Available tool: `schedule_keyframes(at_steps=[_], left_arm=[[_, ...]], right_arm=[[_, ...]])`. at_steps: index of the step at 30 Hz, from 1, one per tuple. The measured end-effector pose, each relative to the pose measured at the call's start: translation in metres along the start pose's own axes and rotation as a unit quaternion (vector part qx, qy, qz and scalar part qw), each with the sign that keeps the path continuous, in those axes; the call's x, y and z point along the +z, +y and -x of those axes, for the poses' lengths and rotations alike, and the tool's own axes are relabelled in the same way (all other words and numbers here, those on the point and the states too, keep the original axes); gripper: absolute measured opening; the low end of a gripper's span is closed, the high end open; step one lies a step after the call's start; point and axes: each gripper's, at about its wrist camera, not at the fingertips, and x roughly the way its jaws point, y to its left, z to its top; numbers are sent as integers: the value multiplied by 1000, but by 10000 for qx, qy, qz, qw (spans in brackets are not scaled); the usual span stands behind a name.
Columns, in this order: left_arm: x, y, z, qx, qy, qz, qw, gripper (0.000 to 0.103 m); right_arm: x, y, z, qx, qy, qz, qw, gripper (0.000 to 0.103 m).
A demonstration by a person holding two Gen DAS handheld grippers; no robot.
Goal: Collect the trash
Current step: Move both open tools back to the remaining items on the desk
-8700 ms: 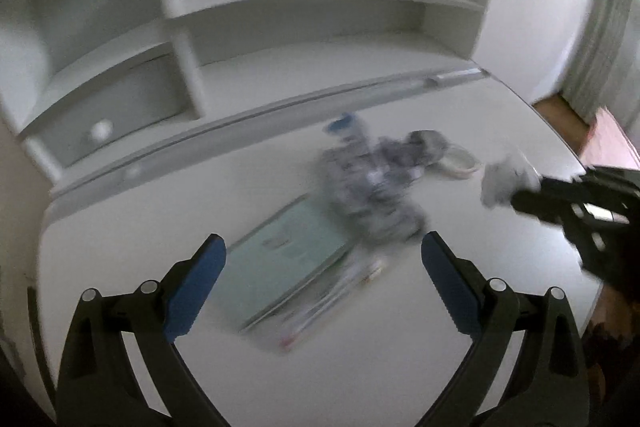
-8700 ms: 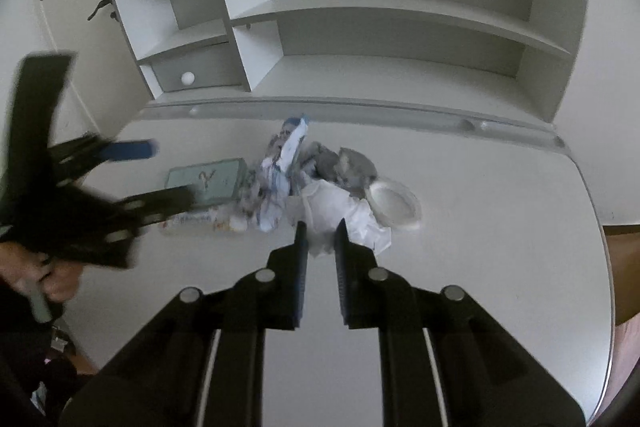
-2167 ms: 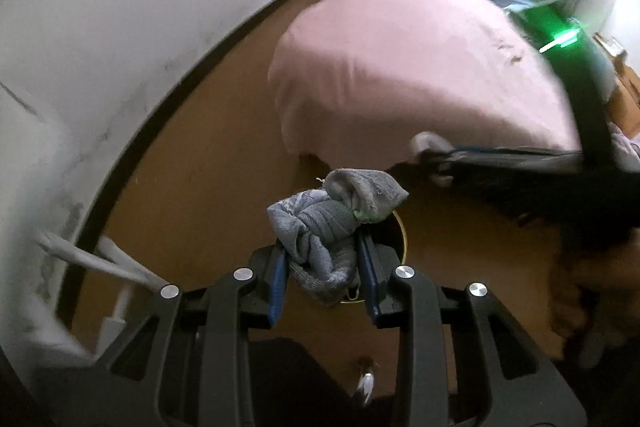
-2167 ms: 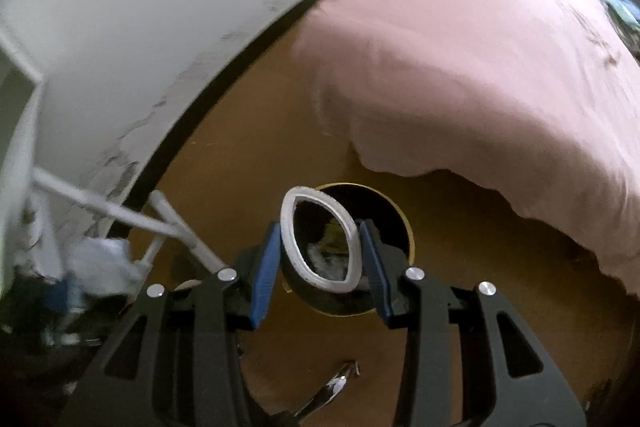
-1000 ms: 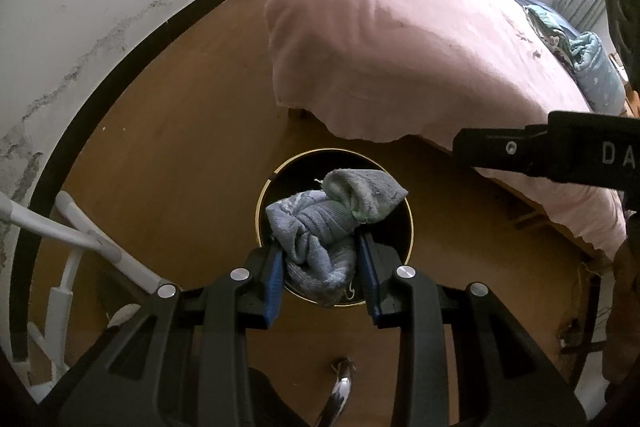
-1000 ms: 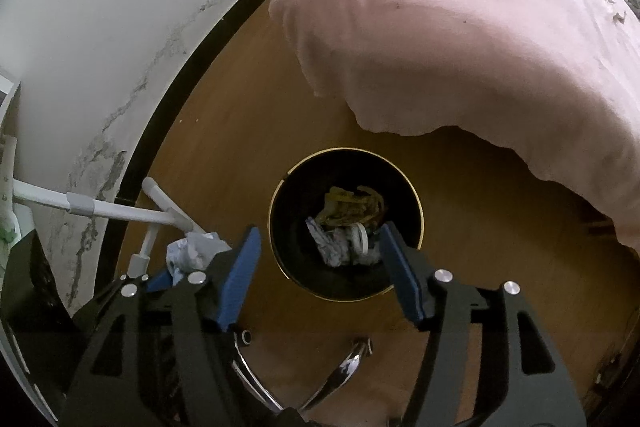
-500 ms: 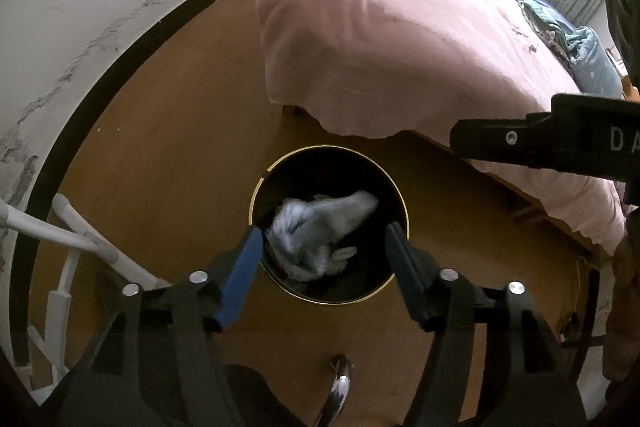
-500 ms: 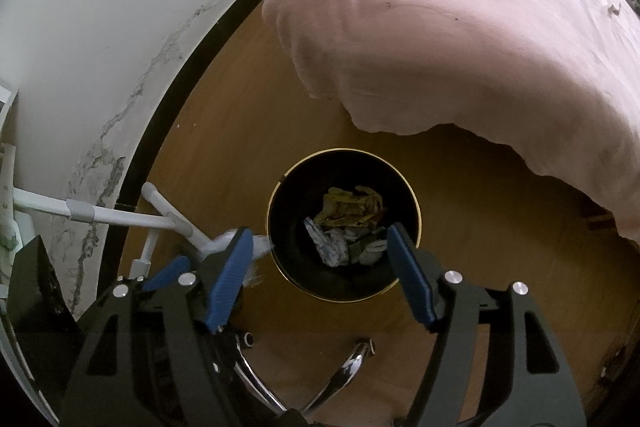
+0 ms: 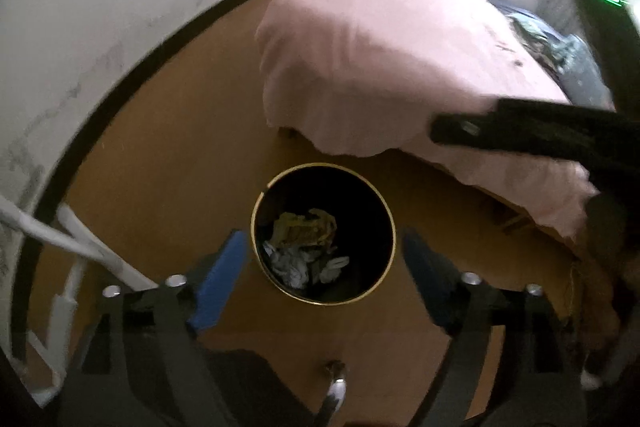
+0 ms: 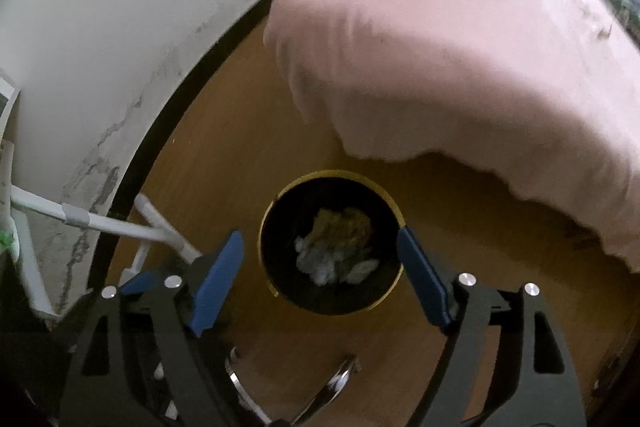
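A round black bin with a gold rim (image 9: 394, 227) (image 10: 267, 283) stands on the wooden floor below both grippers. Inside lie crumpled grey and white trash (image 9: 294, 263) (image 10: 320, 261) and a yellowish wad (image 9: 308, 227) (image 10: 344, 223). My left gripper (image 9: 322, 247) hangs above the bin, its jaws opening with nothing between them. My right gripper (image 10: 320, 241) also hangs above the bin, jaws opening and empty. The right gripper's black body (image 9: 520, 131) crosses the right side of the left wrist view.
A bed under a pink cover (image 9: 384, 59) (image 10: 460, 47) reaches close to the bin's far side. A white wall with a dark skirting (image 10: 132, 155) runs along the left. White tube legs (image 10: 132, 227) (image 9: 80, 239) stand left of the bin. A chrome chair-base leg (image 10: 332, 387) lies below.
The left gripper let go of the grey cloth, which dropped into the bin, and its jaws spread wide. Both grippers rose a little; the right jaws widened too.
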Motion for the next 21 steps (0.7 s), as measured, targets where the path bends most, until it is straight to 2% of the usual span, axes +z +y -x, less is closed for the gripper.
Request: schedule_keyframes(at_steps=[3,5,8,11,12,14,15,16,17,18,20,21], left_arm=[[-6,-16,58,280,-288,-754,9963,92],[-14,-17,107,564,-402,-1092,9916,92],[-29,3,180,834,-478,-1156,9886,93],[-56,48,255,1305,-760,-899,9844,93],[-63,63,272,1426,-814,-753,9835,94],[-92,112,320,1853,-959,-106,9779,93],[-109,137,342,2074,-1020,265,9726,94],[-121,153,355,2248,-1037,508,9675,94],[-139,173,373,2516,-1050,830,9585,93],[-163,195,394,2876,-1053,1218,9441,93],[-201,223,422,3228,-1038,1782,9237,94],[-215,232,432,3308,-1010,1997,9168,94]], right_arm=[[2,14,34,-54,-474,177,9987,79],[1,32,63,203,-749,314,9965,80],[-6,85,106,714,-1113,887,9872,84],[-21,163,134,1437,-1049,1811,9672,86],[-29,195,142,1699,-948,2168,9566,86],[-44,253,155,2095,-807,2829,9325,86],[-59,295,164,2309,-705,3310,9122,86],[-69,320,168,2414,-619,3571,9002,86],[-81,348,172,2537,-481,3851,8860,86],[-96,381,177,2720,-274,4123,8691,86],[-122,435,183,2960,61,4496,8428,86],[-138,465,184,2968,202,4671,8327,86]])
